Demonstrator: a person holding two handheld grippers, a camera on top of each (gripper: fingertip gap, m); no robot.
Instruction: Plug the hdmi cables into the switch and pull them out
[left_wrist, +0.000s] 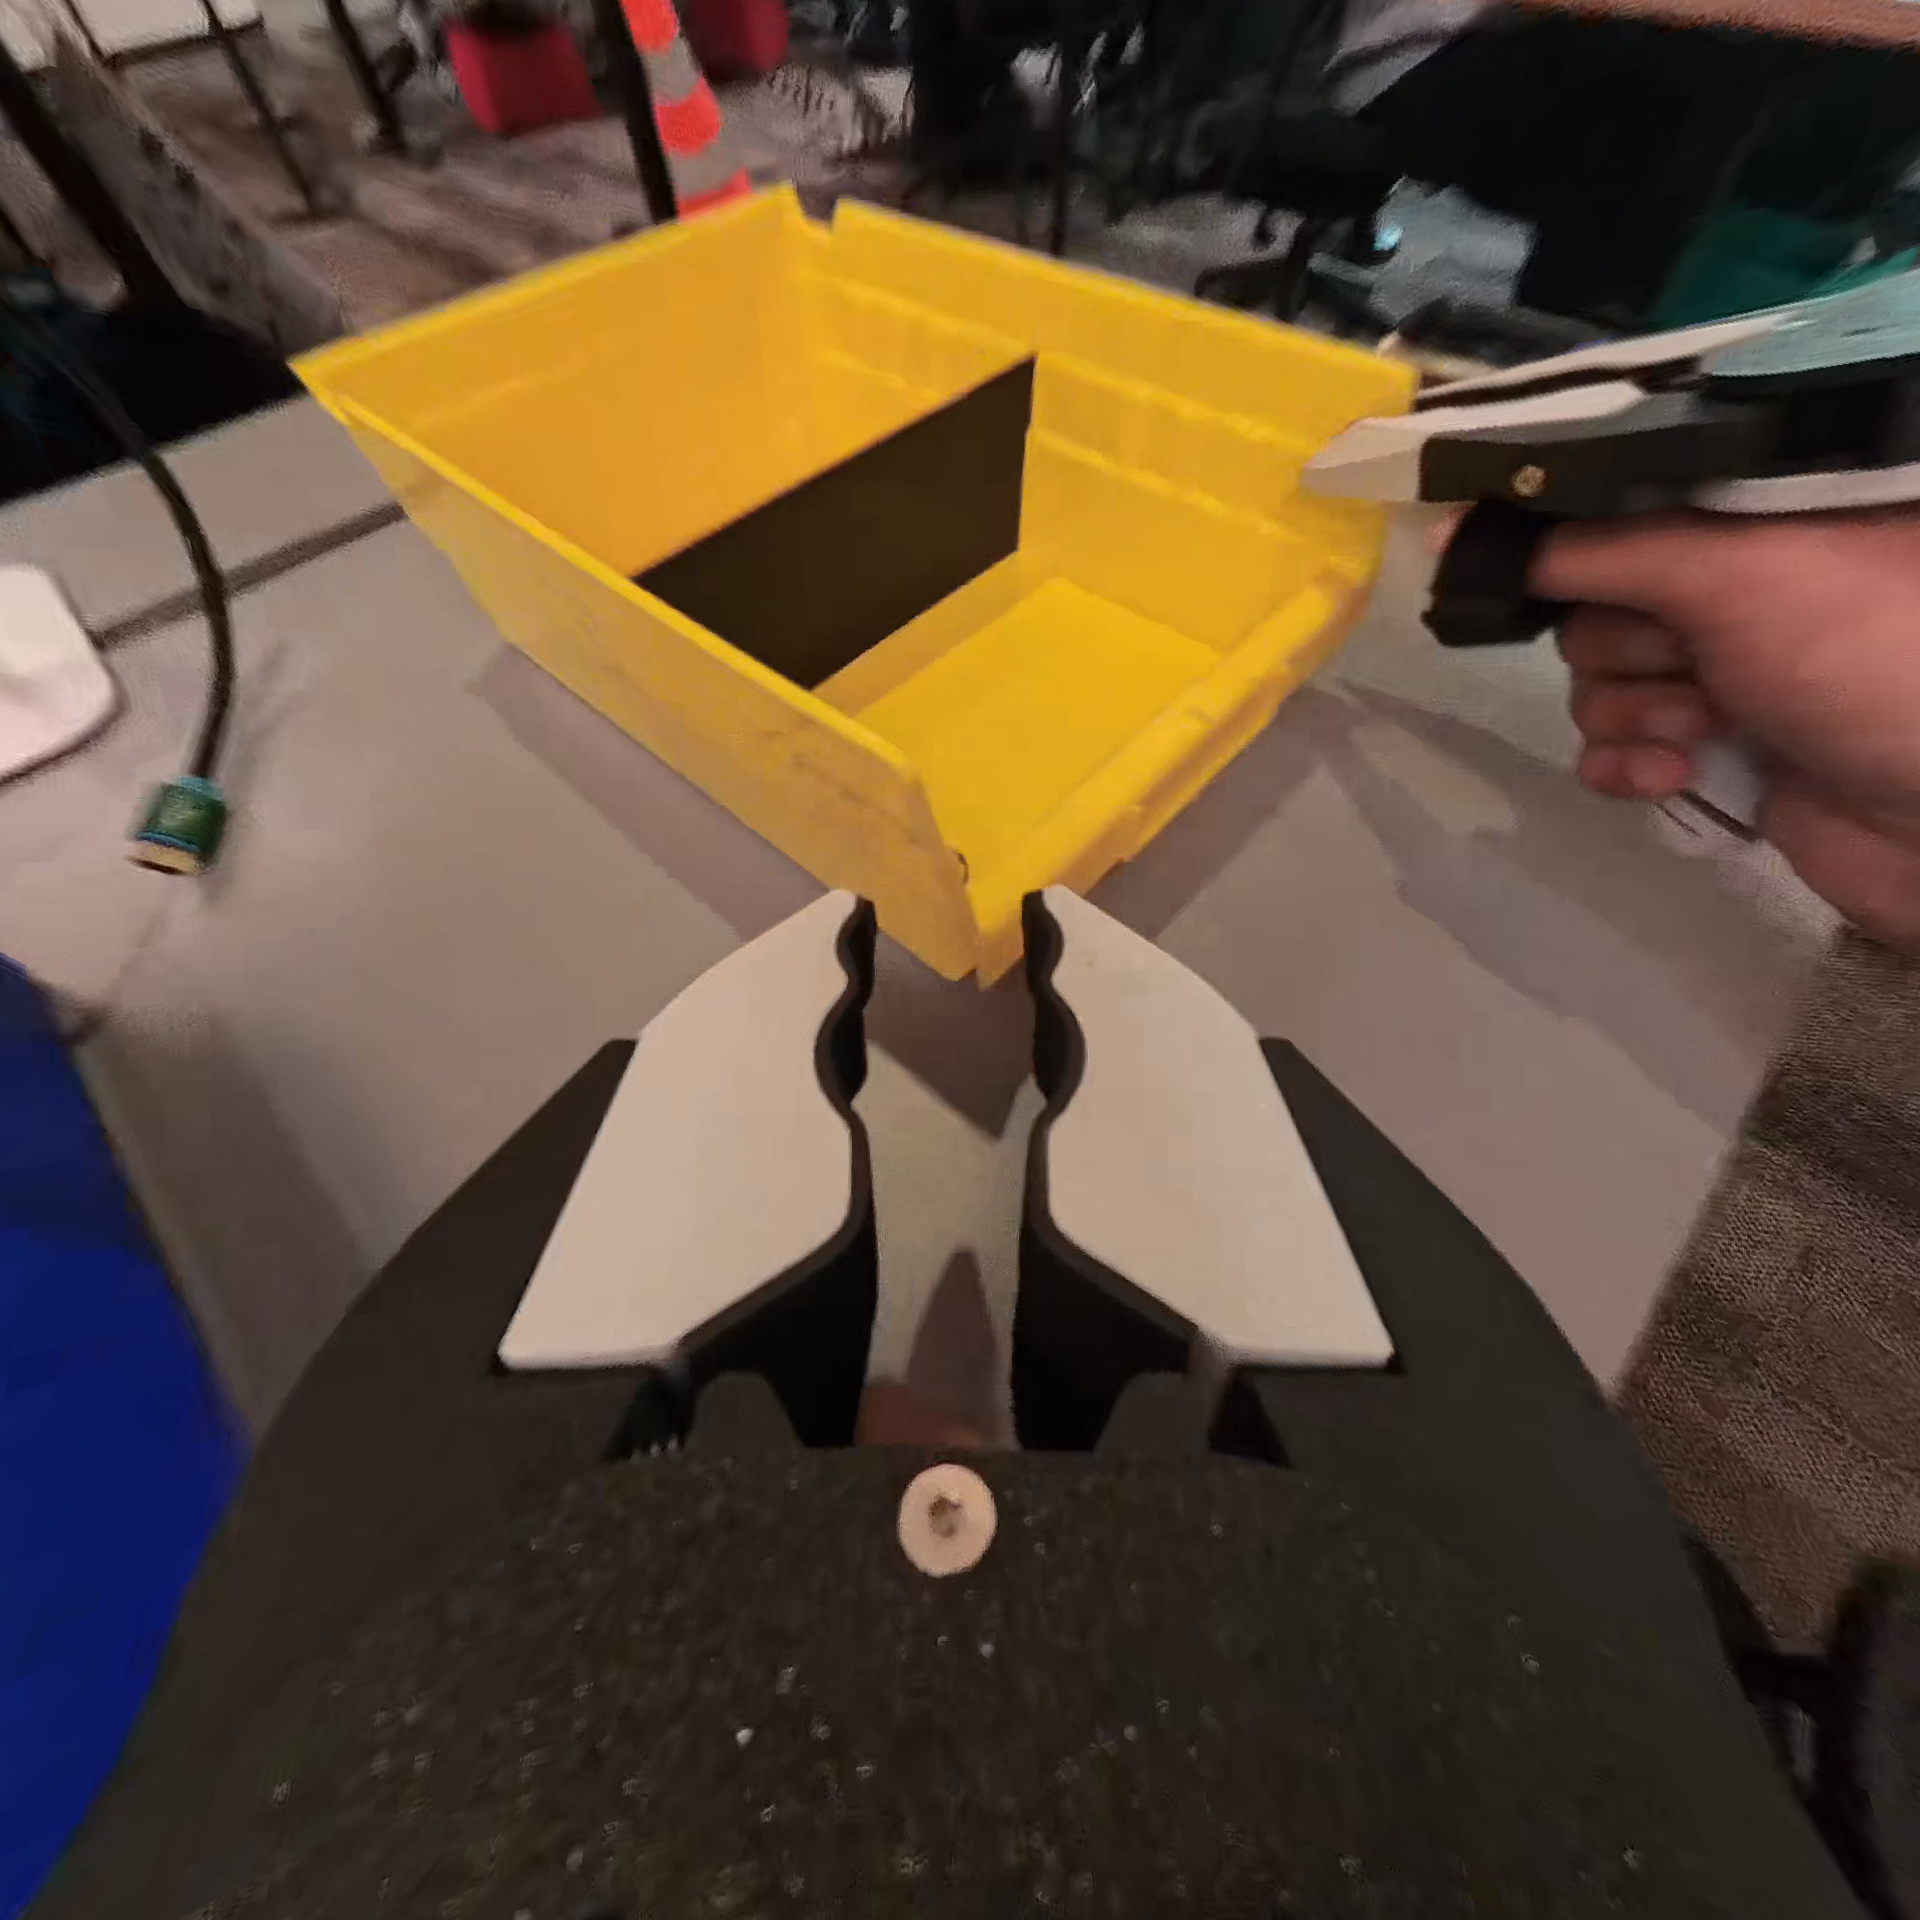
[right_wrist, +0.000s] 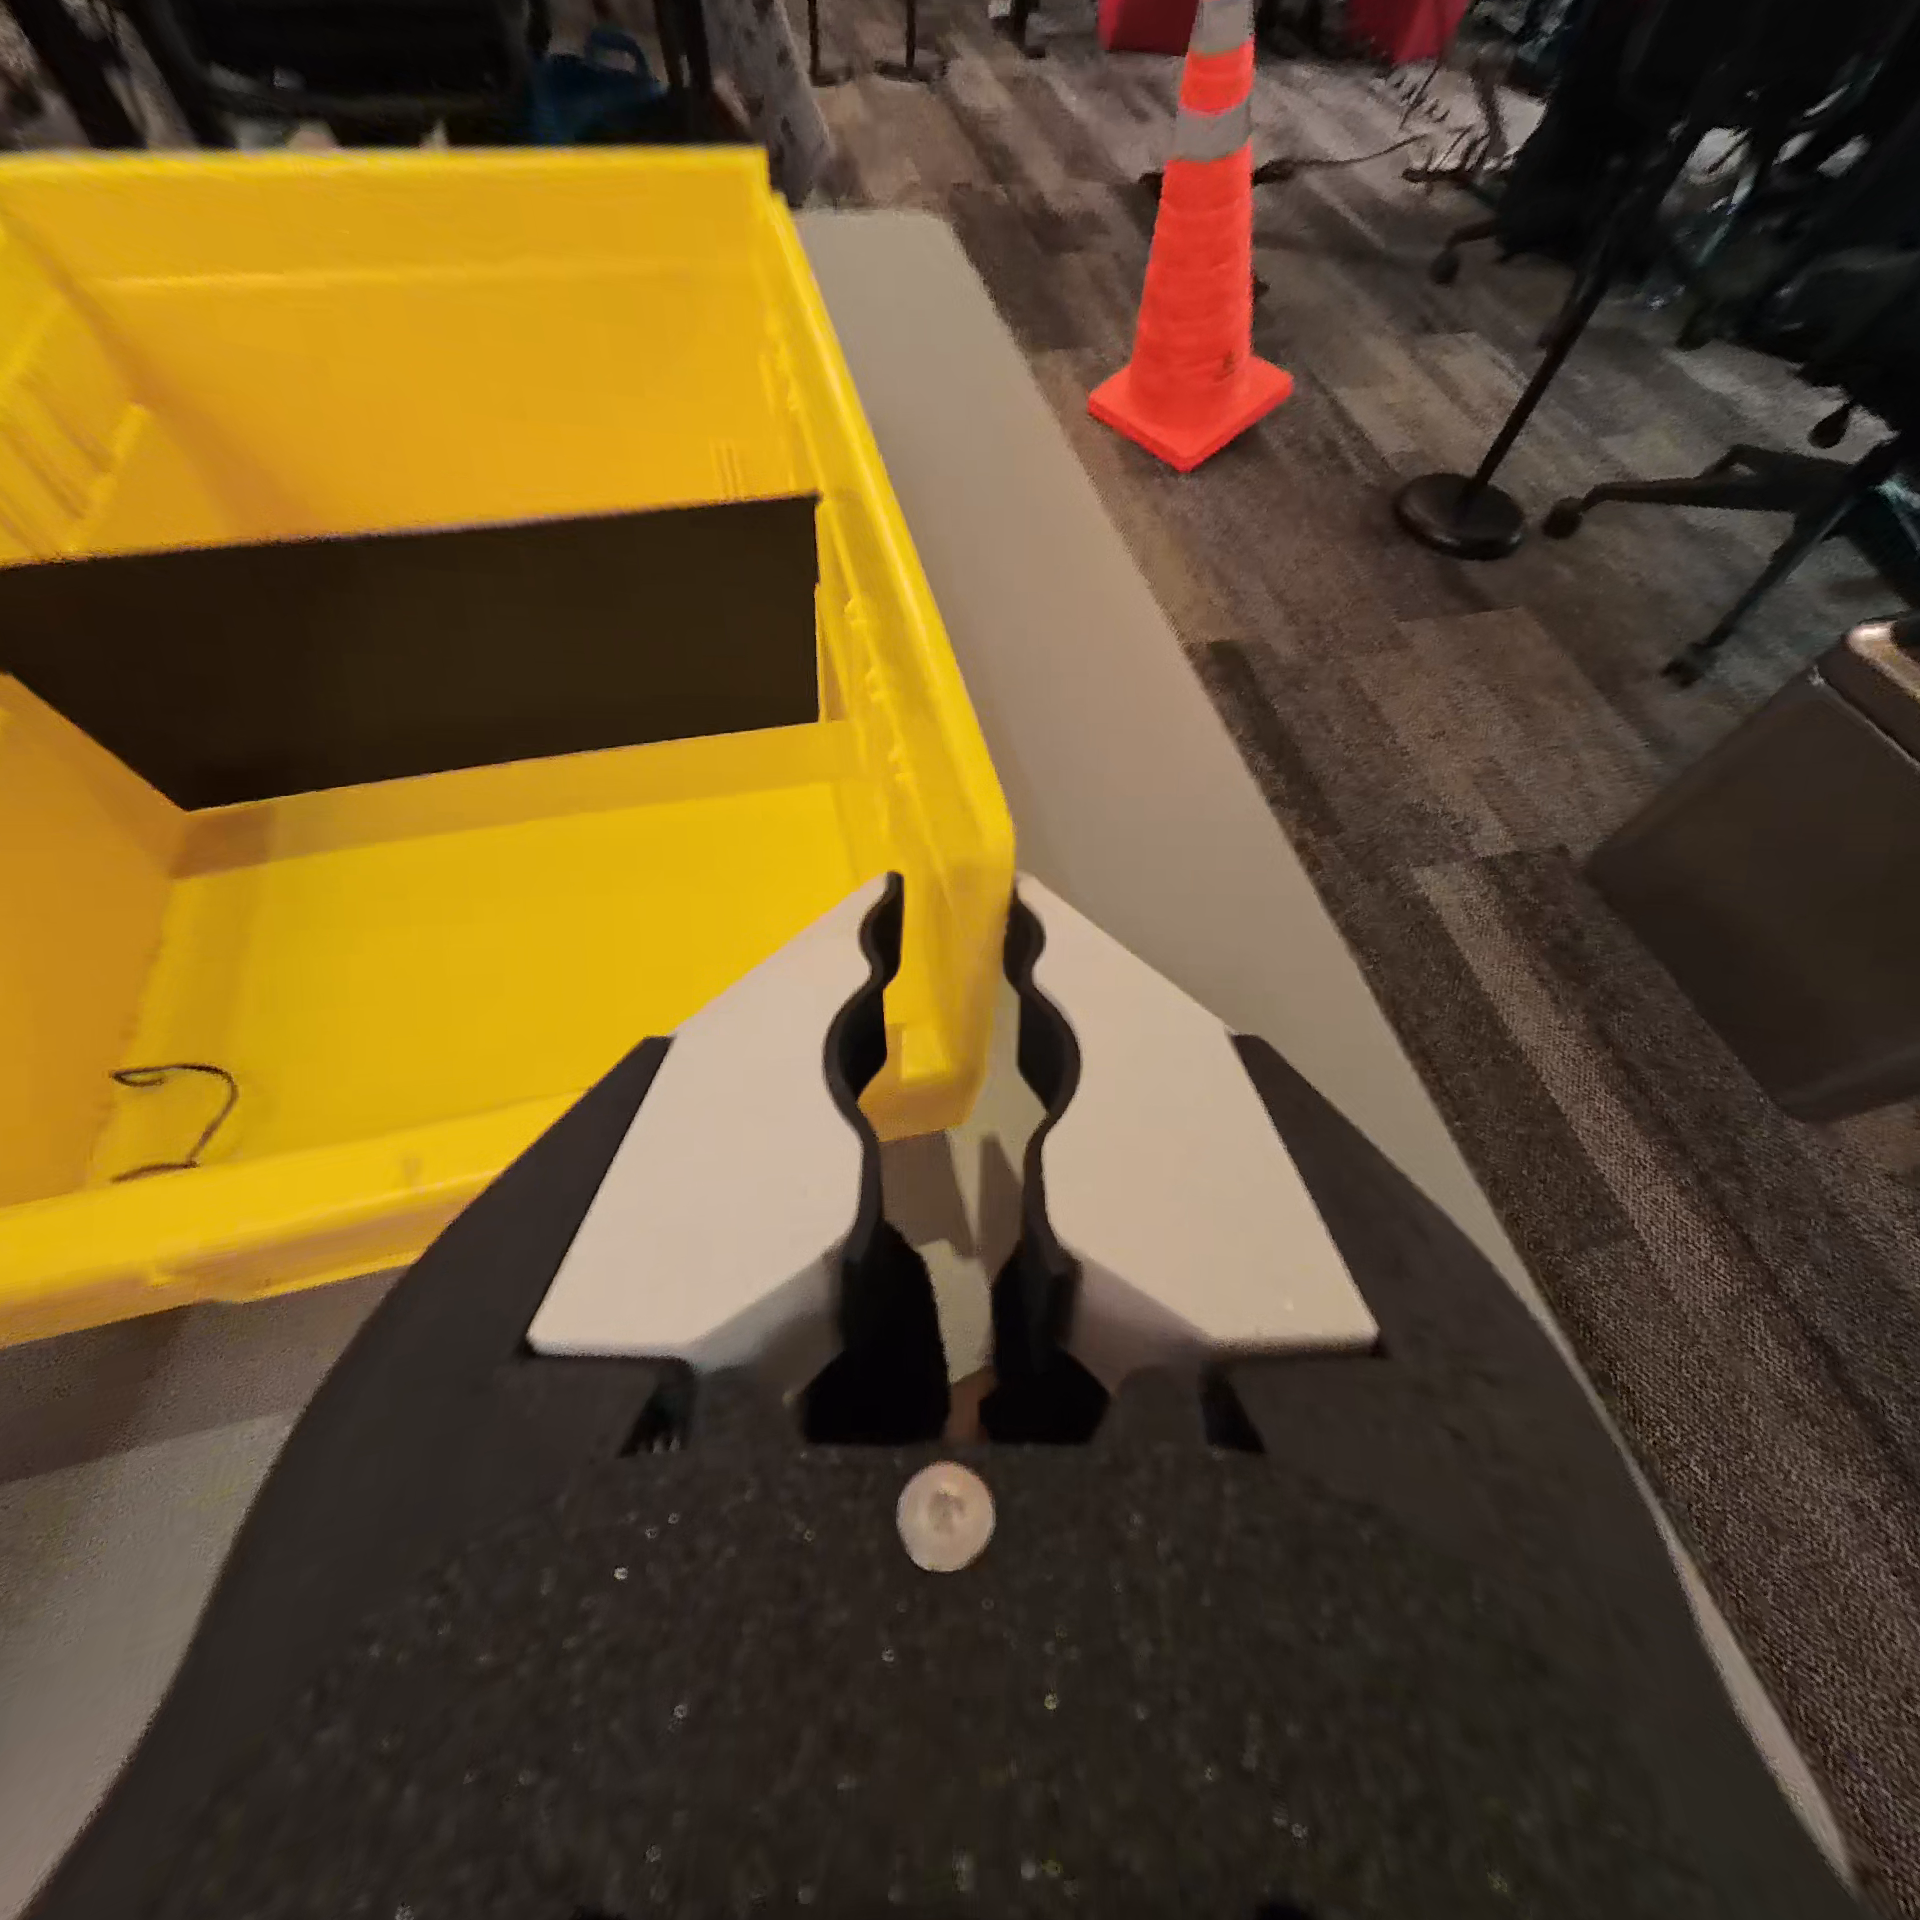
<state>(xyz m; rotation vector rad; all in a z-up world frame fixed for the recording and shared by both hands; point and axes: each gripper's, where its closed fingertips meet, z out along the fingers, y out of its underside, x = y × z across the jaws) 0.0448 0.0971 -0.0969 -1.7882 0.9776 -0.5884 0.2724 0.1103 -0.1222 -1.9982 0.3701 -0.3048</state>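
A black HDMI cable (left_wrist: 213, 582) lies on the grey table at the left, and its green-banded plug (left_wrist: 175, 823) is free. A yellow bin (left_wrist: 727, 436) with a black divider (left_wrist: 862, 551) stands mid-table. My left gripper (left_wrist: 949, 909) is narrowed on the bin's near corner. My right gripper (right_wrist: 956, 894) straddles the bin's right rim (right_wrist: 940, 997), which fills the gap between its fingers. It also shows in the left wrist view (left_wrist: 1361, 447), held by a hand (left_wrist: 1745, 707) at the bin's right wall.
A white object (left_wrist: 36, 675) lies at the left edge and a blue one (left_wrist: 83, 1351) sits near left. A thin dark wire (right_wrist: 177, 1122) lies in the bin (right_wrist: 468, 343). The table edge (right_wrist: 1195, 727) runs close on the right, over carpet. An orange cone (right_wrist: 1195, 260) and a dark box (right_wrist: 1766, 914) stand on the floor. Left tips to right tips: about 25 cm.
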